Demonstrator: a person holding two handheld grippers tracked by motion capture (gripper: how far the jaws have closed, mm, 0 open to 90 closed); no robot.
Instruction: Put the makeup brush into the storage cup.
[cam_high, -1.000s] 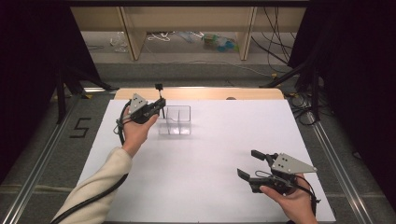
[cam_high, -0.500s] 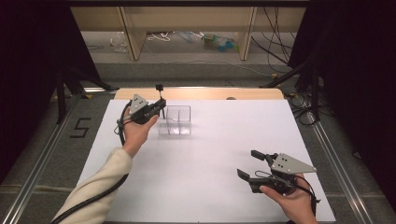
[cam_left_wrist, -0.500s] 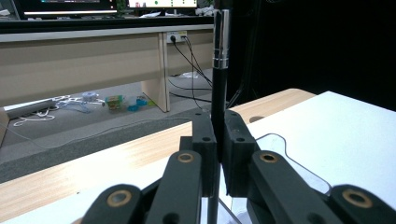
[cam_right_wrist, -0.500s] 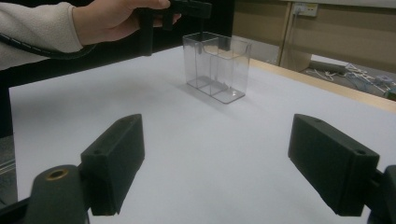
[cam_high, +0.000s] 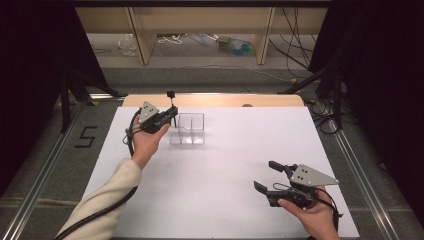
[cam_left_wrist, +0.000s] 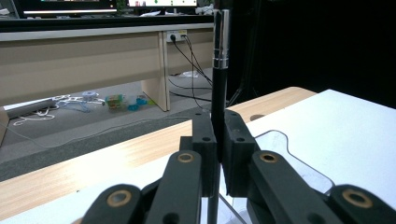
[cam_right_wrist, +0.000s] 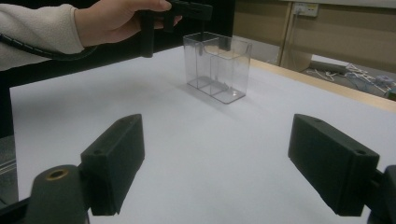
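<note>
Left gripper view: a slim, stiff pen is clamped upright at mid-barrel in the left tongs. It is judged light and slippery. The right tongs are spread apart, empty.

In the left gripper view the pen is cut off at the top edge, so its upper end cannot be seen; lower down its shaft is hidden between the black pads of the left gripper. The clear box beneath is mostly covered by that gripper's arms. In the right gripper view the left gripper is cropped by the top edge. In the high view the pen is too small for detail.
</note>
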